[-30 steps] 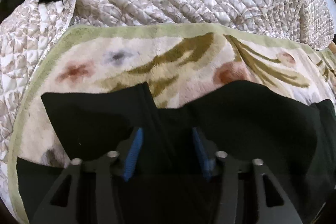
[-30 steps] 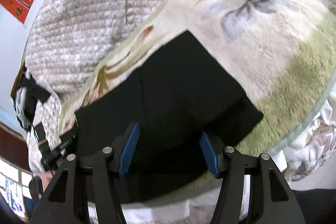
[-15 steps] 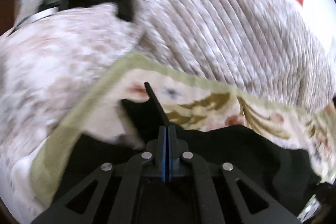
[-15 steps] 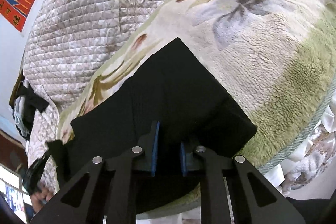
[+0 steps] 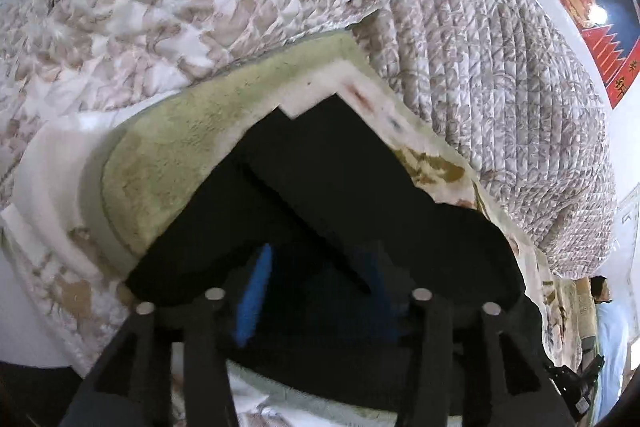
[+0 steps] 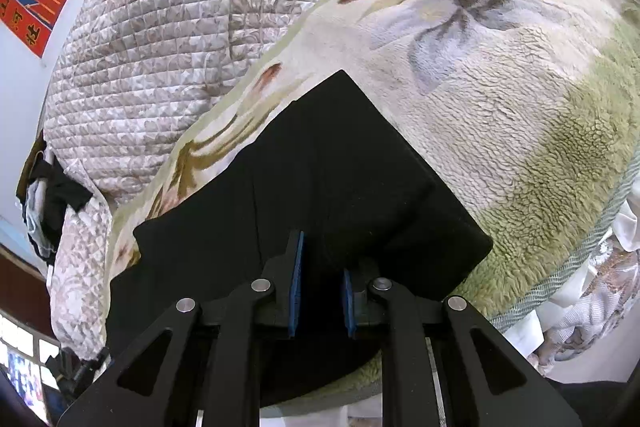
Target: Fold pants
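The black pants (image 5: 352,187) lie across the fleece blanket (image 5: 168,167) on the bed. The left claw (image 5: 316,291) is opening over the cloth, gripping nothing — while the right claw (image 6: 320,267), drawn narrow, pinches a fold to anchor it.

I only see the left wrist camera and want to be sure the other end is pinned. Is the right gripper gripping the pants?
Observer: Yes. The right gripper has its fingers nearly together, with the black pants pinched between them at the near edge.
Operator: Do they lie flat on that side?
Observer: Flat, in two stacked layers. The top layer stops short of the lower one's right edge.
Operator: What lies beyond them?
Observer: Bare fleece blanket, with a grey flower printed past the far corner.
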Action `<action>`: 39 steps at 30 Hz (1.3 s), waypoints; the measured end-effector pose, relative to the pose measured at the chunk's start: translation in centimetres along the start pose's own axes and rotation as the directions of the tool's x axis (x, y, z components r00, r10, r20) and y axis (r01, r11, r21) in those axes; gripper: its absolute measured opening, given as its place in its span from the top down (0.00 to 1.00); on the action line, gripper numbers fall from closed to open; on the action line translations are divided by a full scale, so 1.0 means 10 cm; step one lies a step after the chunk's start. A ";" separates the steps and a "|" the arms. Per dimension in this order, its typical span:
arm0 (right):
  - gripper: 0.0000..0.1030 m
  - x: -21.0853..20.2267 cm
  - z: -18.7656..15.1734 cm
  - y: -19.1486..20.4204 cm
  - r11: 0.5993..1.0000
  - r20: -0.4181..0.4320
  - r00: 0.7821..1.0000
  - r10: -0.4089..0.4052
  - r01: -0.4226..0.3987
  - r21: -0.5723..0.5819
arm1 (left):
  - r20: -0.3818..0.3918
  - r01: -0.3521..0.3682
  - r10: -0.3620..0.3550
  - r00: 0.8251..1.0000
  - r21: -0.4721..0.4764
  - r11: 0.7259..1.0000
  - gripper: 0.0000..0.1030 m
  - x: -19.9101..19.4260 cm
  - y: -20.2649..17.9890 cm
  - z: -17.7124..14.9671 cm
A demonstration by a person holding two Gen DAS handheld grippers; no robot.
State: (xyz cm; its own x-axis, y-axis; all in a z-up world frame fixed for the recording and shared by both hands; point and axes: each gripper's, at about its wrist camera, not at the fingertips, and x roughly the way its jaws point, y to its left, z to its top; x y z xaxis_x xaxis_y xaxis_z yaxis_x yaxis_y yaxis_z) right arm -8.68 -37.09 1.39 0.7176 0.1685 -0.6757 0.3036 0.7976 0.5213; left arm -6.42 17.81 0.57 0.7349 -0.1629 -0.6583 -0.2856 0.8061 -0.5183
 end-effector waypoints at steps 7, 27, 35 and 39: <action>0.84 0.01 0.02 0.02 1.000 0.005 1.000 -0.009 0.009 0.001 | 0.055 -0.079 0.078 0.995 0.015 0.997 0.66 0.22 -0.08 0.16; 0.92 -0.32 0.03 0.01 1.000 0.014 1.000 -0.003 0.003 0.030 | 0.112 -0.152 0.140 0.984 0.109 0.982 0.96 -0.52 -0.21 0.06; 0.92 -0.25 0.03 -0.10 0.996 -0.007 1.000 -0.002 0.002 0.086 | 0.047 -0.147 0.144 0.988 0.070 0.987 0.96 -0.43 0.00 -0.05; 0.92 -0.22 0.00 -0.12 0.996 -0.013 0.999 -0.043 0.044 0.073 | 0.009 -0.187 0.187 0.982 0.077 0.979 0.96 -0.32 0.06 -0.09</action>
State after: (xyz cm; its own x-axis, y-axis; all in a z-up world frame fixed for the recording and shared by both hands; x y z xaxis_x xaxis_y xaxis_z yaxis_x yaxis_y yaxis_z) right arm -10.65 -38.47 2.26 0.6956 0.1412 -0.7044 0.3802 0.7596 0.5277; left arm -9.50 18.32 1.87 0.6739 -0.0045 -0.7388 -0.3699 0.8636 -0.3426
